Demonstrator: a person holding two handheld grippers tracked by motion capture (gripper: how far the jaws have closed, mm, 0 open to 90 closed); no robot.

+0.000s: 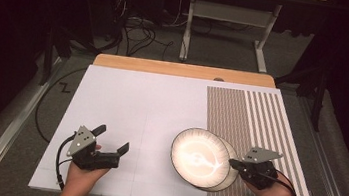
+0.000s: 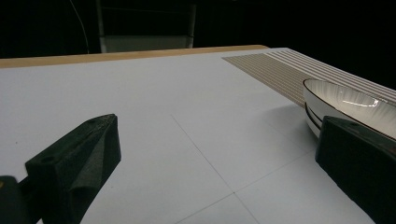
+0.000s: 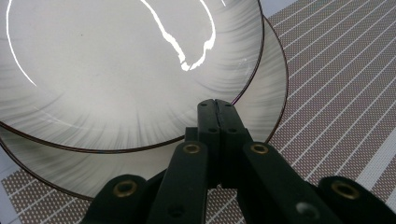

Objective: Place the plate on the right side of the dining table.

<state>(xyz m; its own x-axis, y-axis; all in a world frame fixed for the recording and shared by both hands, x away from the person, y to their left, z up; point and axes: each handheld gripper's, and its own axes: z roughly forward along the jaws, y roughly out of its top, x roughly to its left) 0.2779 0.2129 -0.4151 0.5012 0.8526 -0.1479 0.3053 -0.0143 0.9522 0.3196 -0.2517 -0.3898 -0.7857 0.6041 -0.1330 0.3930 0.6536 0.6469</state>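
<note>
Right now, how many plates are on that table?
2. The upper plate sits on the lower plate, shifted left, near the right tongs. More could be hidden beneath.

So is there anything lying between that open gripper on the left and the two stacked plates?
Nothing visible does. The left gripper rests open on the white table mat, and only bare mat lies between it and the two stacked white plates with dark rims. The right gripper sits shut at the plates' far edge, out of that path.
</note>
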